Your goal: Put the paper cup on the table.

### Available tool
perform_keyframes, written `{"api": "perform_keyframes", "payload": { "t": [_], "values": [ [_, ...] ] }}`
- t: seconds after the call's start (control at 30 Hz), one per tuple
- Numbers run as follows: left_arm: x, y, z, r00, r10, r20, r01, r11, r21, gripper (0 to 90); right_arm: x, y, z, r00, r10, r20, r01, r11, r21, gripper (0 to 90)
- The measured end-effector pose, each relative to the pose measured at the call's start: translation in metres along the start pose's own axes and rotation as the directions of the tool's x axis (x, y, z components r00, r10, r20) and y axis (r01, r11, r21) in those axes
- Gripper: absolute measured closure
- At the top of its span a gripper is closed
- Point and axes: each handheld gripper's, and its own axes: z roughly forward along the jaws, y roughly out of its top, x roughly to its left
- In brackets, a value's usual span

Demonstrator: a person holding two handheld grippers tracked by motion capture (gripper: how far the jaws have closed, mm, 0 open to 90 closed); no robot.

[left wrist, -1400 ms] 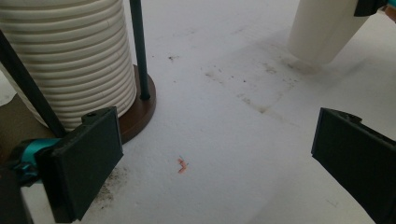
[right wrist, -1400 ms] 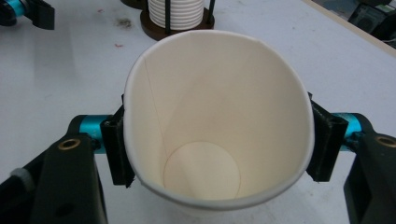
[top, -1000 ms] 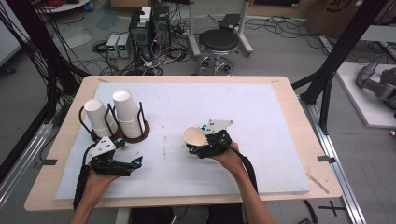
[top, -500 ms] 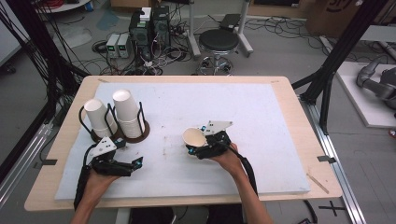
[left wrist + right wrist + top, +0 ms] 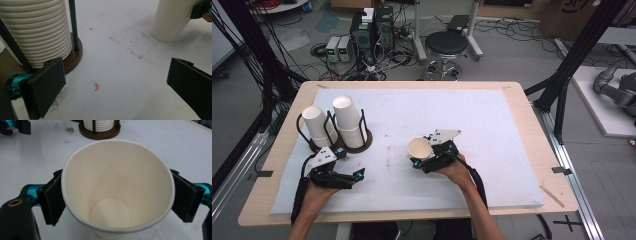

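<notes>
White paper forms the single cup (image 5: 419, 148) that the right gripper (image 5: 428, 156) grasps, its two black jaws pressed against opposite sides of the cup wall just below the rim. The cup stands upright, mouth up, near the middle of the white mat (image 5: 492, 130) that covers the desk, a little toward the front edge. In the right gripper view the cup (image 5: 117, 187) is empty: its pale inner wall and round base are bare. The squeeze looks light enough that the rim stays nearly round; a firmer grip would likely crease the thin wall, so an even, gentle hold and a level wrist seem best while the cup is set down or lifted.

Near the left edge of the mat sits a dark wooden cup holder (image 5: 358, 141) with thin black upright rods. It holds two stacks of white cups (image 5: 348, 120), nested mouth down. The left gripper (image 5: 343, 176) rests by the front left corner, jaws spread wide and holding nothing, just in front of the holder.
</notes>
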Motion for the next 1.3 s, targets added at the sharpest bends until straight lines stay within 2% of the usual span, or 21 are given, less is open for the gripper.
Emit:
{"api": "perform_keyframes", "payload": {
  "t": [0.17,0.23,0.7,0.97,1.3],
  "values": [
    [0.0,0.0,0.0,1.0,-0.002,0.001,0.002,1.0,-0.002,1.8,0.0,0.001,-0.004,0.9998,0.009,-0.017,-0.009,1.0,-0.02,12.9],
    [0.0,0.0,0.0,1.0,-0.002,0.0,0.002,1.0,-0.002,1.7,0.0,0.001,-0.006,0.9999,0.008,-0.007,-0.009,1.0,-0.028,12.9],
    [0.0,0.0,0.0,1.0,-0.003,-0.001,0.003,1.0,-0.001,1.7,0.0,0.005,-0.019,0.9999,0.009,-0.014,-0.011,0.997,-0.082,12.9],
    [0.0,0.0,-0.001,1.0,-0.005,-0.004,0.005,1.0,-0.002,1.8,-0.004,0.007,-0.038,1.0,0.009,-0.001,-0.009,0.992,-0.128,12.9],
    [0.002,-0.001,-0.003,0.9999,-0.006,-0.011,0.006,1.0,-0.003,1.7,-0.009,-0.001,-0.064,0.9988,0.038,0.031,-0.033,0.987,-0.154,13.0]
  ]
}}
